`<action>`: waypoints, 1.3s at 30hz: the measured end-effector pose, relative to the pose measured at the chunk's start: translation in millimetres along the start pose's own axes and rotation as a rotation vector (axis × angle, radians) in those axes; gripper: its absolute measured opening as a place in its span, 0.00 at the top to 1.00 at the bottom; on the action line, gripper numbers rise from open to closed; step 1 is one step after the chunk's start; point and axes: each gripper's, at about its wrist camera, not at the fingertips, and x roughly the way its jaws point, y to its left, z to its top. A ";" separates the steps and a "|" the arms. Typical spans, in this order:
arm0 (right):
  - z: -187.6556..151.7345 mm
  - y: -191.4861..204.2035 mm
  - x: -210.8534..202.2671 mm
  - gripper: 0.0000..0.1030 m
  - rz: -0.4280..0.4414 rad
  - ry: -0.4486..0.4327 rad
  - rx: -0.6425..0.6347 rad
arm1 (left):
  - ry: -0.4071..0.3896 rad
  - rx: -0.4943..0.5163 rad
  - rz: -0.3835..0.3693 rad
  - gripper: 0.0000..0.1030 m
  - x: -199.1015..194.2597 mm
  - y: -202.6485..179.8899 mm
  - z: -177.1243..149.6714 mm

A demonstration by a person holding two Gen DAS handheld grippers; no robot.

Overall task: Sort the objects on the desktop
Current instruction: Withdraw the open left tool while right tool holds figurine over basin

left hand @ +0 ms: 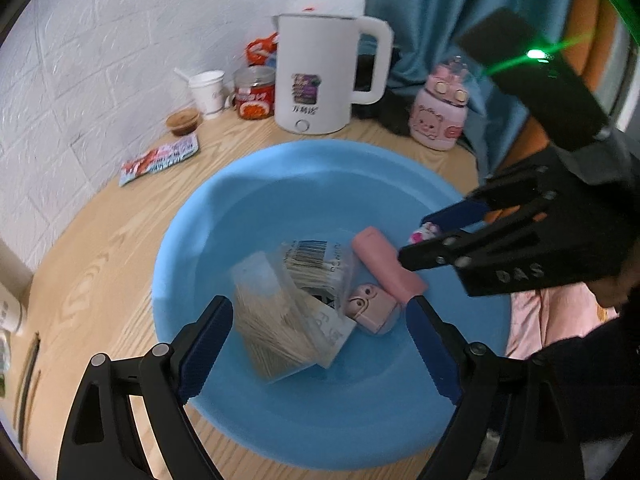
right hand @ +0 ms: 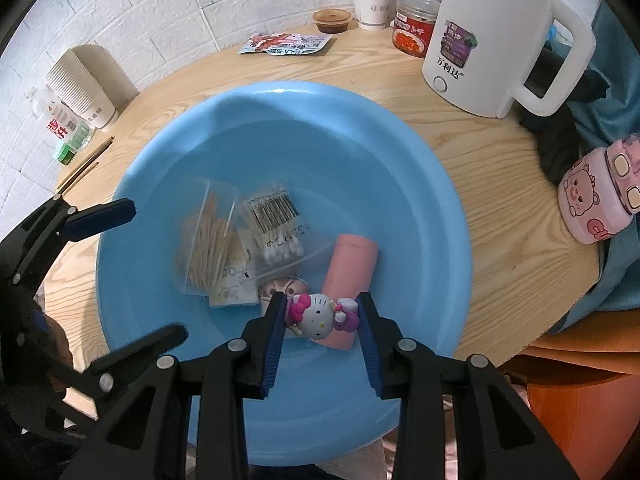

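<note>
Left wrist view: the left gripper (left hand: 320, 344) hangs over the round blue plastic basin (left hand: 192, 248) on the wooden table (left hand: 100, 240), its fingers spread wide with nothing pressed between them. Below lie a clear box of toothpicks (left hand: 268, 320), a bag of cotton swabs (left hand: 316, 264) and a pink rectangular case (left hand: 384, 268).

Right wrist view: the right gripper (right hand: 322, 322) has its fingers clamped on a small white cat figurine with a pink bow (right hand: 316, 314), above the basin's near side.
</note>
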 end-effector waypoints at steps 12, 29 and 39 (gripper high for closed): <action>6.6 -5.9 1.8 0.66 0.000 -0.008 -0.028 | -0.091 0.055 -0.090 0.10 -53.4 -4.0 -7.8; 8.9 -0.7 13.6 0.66 -0.014 0.007 -0.053 | -0.081 -0.008 -0.057 0.03 -57.3 15.2 -24.6; 1.6 4.2 6.8 0.66 -0.010 0.013 -0.053 | -0.080 -0.011 -0.054 0.03 -55.9 16.1 -24.1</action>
